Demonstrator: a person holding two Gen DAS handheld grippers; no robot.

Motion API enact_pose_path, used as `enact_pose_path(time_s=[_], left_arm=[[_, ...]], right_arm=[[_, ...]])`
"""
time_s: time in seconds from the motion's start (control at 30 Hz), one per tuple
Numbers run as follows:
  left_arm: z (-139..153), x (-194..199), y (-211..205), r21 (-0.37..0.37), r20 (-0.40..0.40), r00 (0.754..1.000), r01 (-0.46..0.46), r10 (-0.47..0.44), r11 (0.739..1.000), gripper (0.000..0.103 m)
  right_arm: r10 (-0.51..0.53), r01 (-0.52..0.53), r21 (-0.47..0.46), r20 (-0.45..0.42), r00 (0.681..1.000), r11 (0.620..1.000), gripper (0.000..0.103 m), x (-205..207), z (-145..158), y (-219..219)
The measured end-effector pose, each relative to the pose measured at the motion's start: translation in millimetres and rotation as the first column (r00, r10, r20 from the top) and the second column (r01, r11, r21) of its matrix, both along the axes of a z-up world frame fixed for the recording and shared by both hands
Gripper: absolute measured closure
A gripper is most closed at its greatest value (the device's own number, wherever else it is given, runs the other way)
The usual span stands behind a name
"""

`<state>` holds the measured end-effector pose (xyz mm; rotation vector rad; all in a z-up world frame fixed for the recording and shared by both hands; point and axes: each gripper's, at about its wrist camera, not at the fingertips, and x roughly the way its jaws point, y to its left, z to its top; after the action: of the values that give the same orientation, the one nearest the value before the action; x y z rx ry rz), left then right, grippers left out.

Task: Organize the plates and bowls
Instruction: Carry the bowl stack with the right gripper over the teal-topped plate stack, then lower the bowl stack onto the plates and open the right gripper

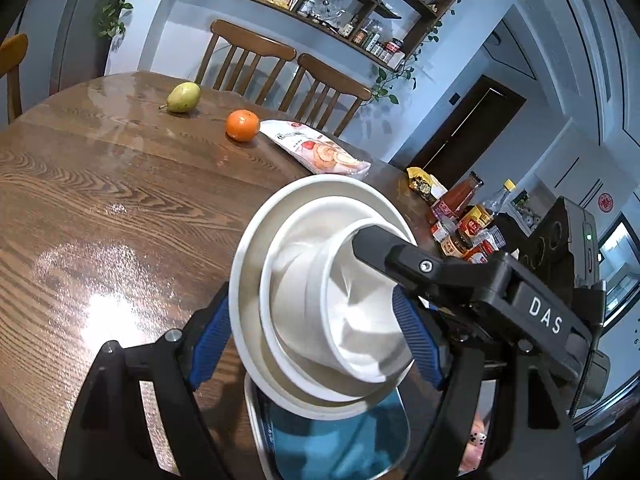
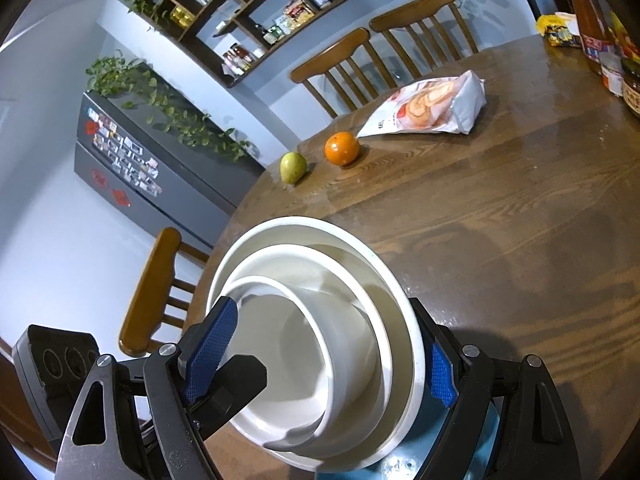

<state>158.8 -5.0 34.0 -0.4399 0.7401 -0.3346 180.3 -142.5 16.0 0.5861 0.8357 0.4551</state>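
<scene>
A nested stack of white dishes [image 1: 320,312], two bowls inside a wider plate, is tilted over a metal tray with a blue cloth [image 1: 332,436]. My left gripper [image 1: 320,340] is shut on the stack, its blue pads [image 1: 212,344] against the plate's rim and the inner bowl. In the right wrist view the same stack [image 2: 320,332] sits between my right gripper's [image 2: 320,360] blue pads [image 2: 208,352], which press on it. The right gripper's black finger [image 1: 384,248] reaches into the inner bowl in the left view. The tray [image 2: 404,468] shows below.
On the round wooden table [image 1: 100,200] lie a green pear [image 1: 183,97], an orange [image 1: 242,125] and a snack bag [image 1: 316,150]. Sauce bottles and jars [image 1: 464,220] stand at the table's edge. Wooden chairs [image 2: 344,68] stand around it.
</scene>
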Motion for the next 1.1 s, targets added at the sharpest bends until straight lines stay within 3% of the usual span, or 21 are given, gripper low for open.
enact_pose_path(time_s=[1.1], left_arm=[[-15,-44,-29,-0.032,-0.139,0.988,0.064,-0.068,0.997,0.026]], right_arm=[[-0.085,0.084,-0.017,-0.125,0.988,0.996,0.017,-57,-16,-31]])
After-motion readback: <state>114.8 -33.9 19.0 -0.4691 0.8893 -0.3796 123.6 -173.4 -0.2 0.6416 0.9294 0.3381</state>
